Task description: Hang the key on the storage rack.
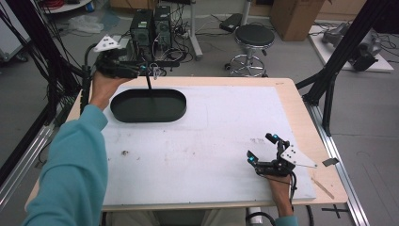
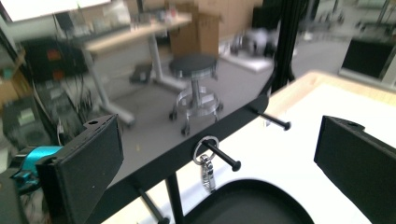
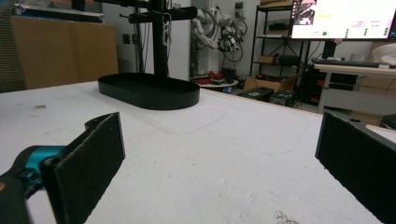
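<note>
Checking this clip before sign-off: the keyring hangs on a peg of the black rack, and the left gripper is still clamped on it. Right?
Not quite. The keyring does hang on a peg of the black rack, but the left gripper is open, its fingers apart and clear of it, as the left gripper view shows.

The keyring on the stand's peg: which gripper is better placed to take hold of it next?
Left. The left gripper is up at the stand, its jaws open around the keyring. The right gripper rests far across the table.
</note>
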Available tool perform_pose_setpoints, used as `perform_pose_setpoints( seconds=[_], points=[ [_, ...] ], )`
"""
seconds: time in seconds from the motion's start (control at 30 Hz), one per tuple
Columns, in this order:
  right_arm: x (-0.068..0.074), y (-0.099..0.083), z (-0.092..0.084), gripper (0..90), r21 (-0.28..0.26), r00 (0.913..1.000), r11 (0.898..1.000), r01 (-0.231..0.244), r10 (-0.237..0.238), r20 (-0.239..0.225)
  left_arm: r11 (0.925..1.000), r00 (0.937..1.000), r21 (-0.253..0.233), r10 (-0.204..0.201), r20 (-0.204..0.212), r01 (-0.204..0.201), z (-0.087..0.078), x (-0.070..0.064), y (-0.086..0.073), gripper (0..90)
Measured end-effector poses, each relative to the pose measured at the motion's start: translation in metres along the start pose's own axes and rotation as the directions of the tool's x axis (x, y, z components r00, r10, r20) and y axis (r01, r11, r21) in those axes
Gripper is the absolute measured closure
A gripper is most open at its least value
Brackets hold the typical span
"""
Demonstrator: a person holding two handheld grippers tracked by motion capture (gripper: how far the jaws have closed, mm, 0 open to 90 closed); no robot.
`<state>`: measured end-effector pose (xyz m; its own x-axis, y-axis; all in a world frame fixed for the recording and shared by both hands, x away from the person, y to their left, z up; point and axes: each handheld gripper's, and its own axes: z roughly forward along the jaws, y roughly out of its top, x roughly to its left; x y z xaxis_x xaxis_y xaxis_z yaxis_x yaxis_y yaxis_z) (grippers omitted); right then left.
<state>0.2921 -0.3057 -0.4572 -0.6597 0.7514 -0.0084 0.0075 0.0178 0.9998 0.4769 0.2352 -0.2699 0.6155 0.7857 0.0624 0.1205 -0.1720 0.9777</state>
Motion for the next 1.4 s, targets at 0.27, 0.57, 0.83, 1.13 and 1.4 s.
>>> perform_pose_setpoints(
  seconds=[0.27, 0.57, 0.83, 1.13, 1.4],
  points=[
    [-0.001, 0.0, 0.0, 0.6, -0.014, 1.0, 1.0, 0.0, 0.0, 0.005, 0.9976, 0.9975, -0.069, 0.012, 0.07, -0.007, -0.065, -0.009, -0.03, 1.7],
    [-0.001, 0.0, 0.0, 0.6, -0.011, 1.0, 1.0, -0.002, 0.002, 0.008, 0.9876, 0.991, -0.156, 0.006, 0.134, 0.015, -0.129, -0.048, -0.096, 1.7],
    [0.001, 0.0, 0.0, 0.6, -0.005, 0.9998, 1.0, 0.002, -0.002, 0.021, 0.9875, 0.9937, -0.151, -0.03, 0.108, 0.046, -0.156, -0.069, -0.154, 1.7],
    [0.0, 0.0, 0.0, 0.6, -0.005, 0.9999, 1.0, 0.003, -0.003, 0.017, 0.9805, 0.9969, -0.189, -0.04, 0.068, 0.053, -0.173, -0.084, -0.199, 1.7],
    [0.0, 0.0, 0.0, 0.6, -0.007, 0.9999, 1.0, 0.006, -0.006, 0.015, 0.9658, 0.9949, -0.24, -0.087, 0.052, 0.097, -0.179, -0.089, -0.22, 1.7]
  ],
)
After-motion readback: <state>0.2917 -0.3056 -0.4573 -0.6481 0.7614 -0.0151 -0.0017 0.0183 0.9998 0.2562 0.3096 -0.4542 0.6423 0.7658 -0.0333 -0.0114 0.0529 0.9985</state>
